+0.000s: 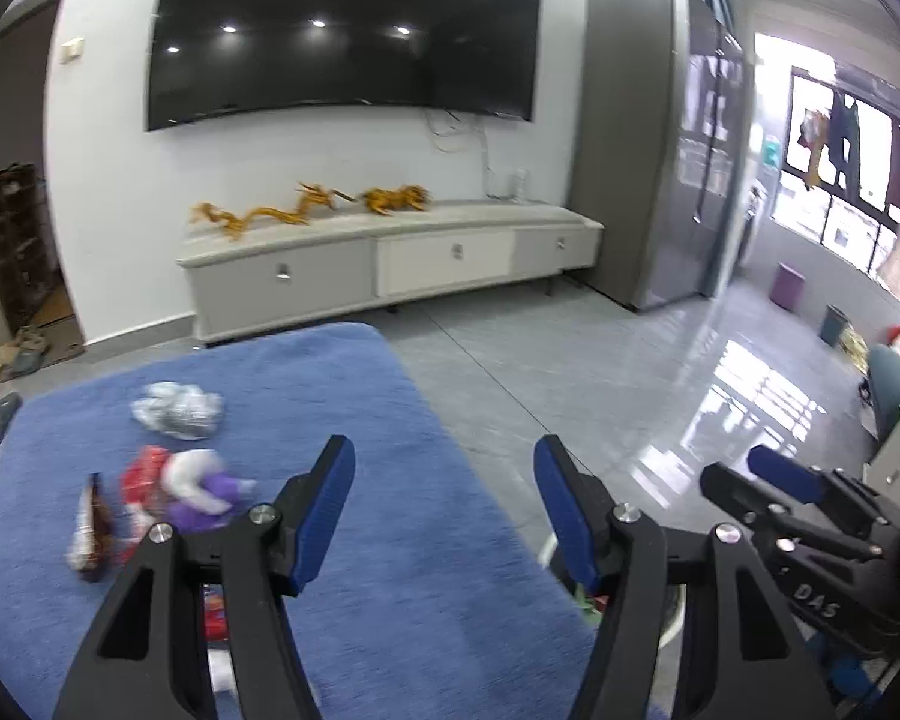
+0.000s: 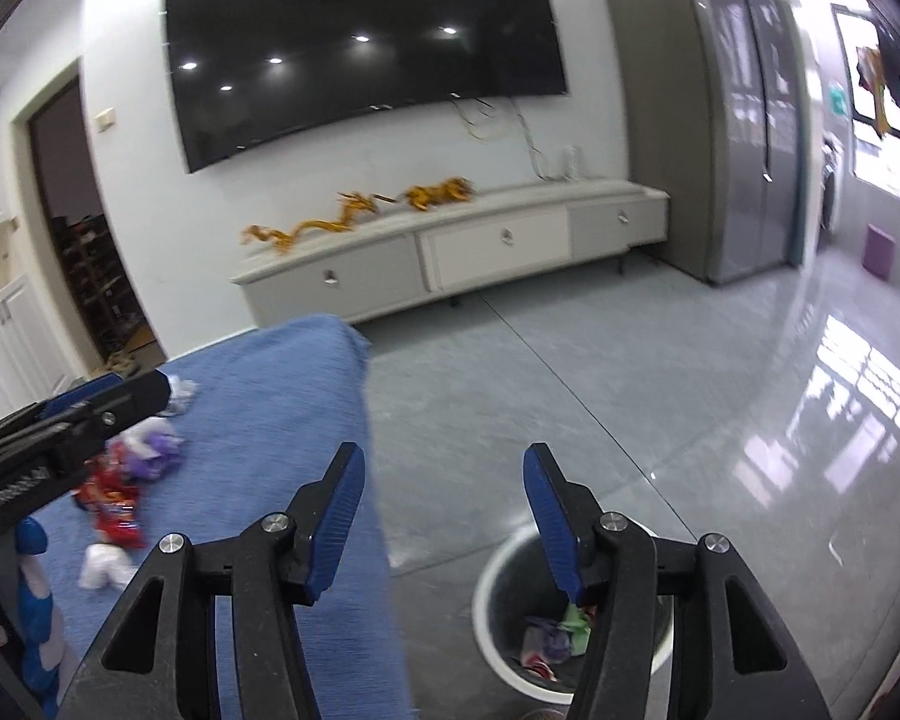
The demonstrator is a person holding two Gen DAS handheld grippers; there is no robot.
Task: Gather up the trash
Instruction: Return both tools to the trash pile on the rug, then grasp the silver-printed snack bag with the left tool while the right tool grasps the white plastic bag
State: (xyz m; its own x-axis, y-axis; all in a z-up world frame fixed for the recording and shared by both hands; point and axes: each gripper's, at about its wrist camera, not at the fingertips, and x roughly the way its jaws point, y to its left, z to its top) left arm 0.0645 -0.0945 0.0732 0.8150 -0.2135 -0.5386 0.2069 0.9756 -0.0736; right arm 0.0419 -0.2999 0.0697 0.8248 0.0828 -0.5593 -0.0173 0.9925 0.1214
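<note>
Trash lies on a blue cloth-covered surface [image 1: 390, 540]: a crumpled silver-white bag [image 1: 177, 411], a purple and white wrapper [image 1: 201, 486], a red wrapper [image 1: 141, 477] and a brown and silver packet [image 1: 90, 531]. My left gripper [image 1: 444, 510] is open and empty, above the cloth to the right of the pile. My right gripper [image 2: 444, 525] is open and empty, above the floor beside the cloth edge. A white-rimmed bin [image 2: 492, 594] sits below its right finger with several wrappers inside [image 2: 549, 639]. The red wrapper [image 2: 111, 504] and a white scrap [image 2: 105, 564] show in the right wrist view.
A grey tiled floor [image 1: 540, 372] lies beyond the cloth. A low TV cabinet [image 1: 390, 264] with gold dragon figures [image 1: 270, 216] stands at the wall under a large TV [image 1: 342, 30]. A tall grey cabinet [image 1: 648, 144] is at the right, an open doorway [image 1: 18, 180] at the left.
</note>
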